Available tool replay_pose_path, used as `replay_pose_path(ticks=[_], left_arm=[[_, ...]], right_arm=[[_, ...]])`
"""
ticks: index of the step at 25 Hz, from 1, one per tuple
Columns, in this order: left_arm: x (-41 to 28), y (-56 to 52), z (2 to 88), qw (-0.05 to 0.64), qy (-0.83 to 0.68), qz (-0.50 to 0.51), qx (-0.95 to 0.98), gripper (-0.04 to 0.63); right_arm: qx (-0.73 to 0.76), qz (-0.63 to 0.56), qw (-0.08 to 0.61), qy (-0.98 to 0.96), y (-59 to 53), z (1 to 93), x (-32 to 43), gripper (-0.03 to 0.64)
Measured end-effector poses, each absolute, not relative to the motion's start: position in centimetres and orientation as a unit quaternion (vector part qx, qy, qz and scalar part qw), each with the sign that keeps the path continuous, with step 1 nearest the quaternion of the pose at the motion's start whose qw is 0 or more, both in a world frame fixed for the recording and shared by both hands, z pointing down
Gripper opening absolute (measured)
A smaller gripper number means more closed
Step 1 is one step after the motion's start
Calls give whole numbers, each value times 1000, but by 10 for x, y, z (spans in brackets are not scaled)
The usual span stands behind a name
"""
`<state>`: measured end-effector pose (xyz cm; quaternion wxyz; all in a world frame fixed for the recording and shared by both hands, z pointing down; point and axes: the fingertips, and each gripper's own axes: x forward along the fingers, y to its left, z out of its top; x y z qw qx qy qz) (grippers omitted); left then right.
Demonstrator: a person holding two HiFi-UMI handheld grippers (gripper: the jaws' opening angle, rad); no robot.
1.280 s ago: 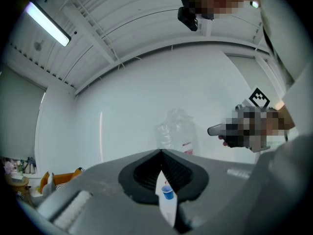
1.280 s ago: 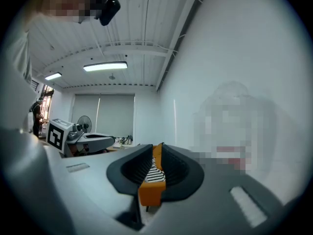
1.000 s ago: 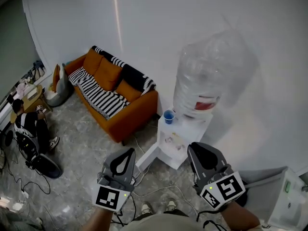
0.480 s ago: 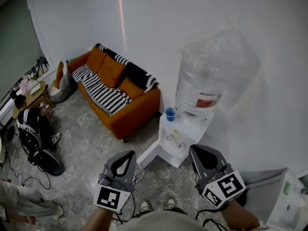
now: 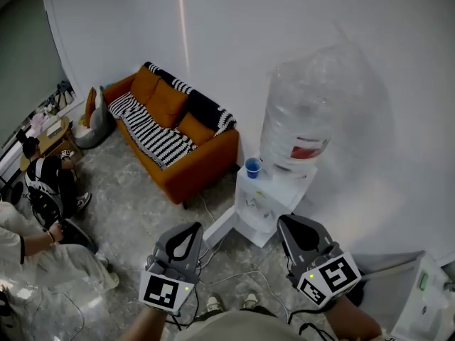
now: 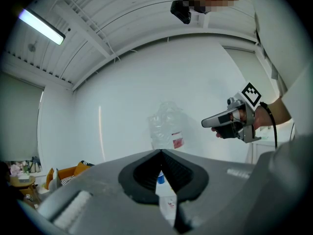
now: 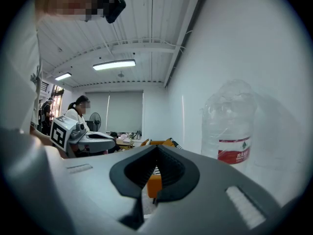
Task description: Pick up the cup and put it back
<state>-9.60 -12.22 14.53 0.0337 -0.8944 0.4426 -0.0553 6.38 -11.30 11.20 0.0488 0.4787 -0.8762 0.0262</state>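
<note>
Hovering | left gripper (image 5: pixel 190 227), right gripper (image 5: pixel 286 224): fingers closed, empty | cup (image 5: pixel 252 168) at dispenser (image 5: pixel 266 206) edge

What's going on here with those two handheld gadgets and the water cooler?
A person stands facing a white water dispenser with a two-jaw gripper in each hand. The blue cup they are meant to pick up sits on top of the dispenser, beside the big water bottle. The left gripper and the right gripper are both short of the dispenser, jaws closed, with nothing in them. The cup has not been touched yet.
</note>
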Motion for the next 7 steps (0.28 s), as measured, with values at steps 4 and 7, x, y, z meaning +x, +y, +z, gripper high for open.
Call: replay_pose_path(ticks=[4,7], left_arm=[[-96,-123,144,33,446,-53,-893,2],[-97,-123,141,31,447,-51,-892,2]], right_arm=[[476,27,51,-878,-114,112,63,3],[475,25,49,-878,-114,108,61,3]])
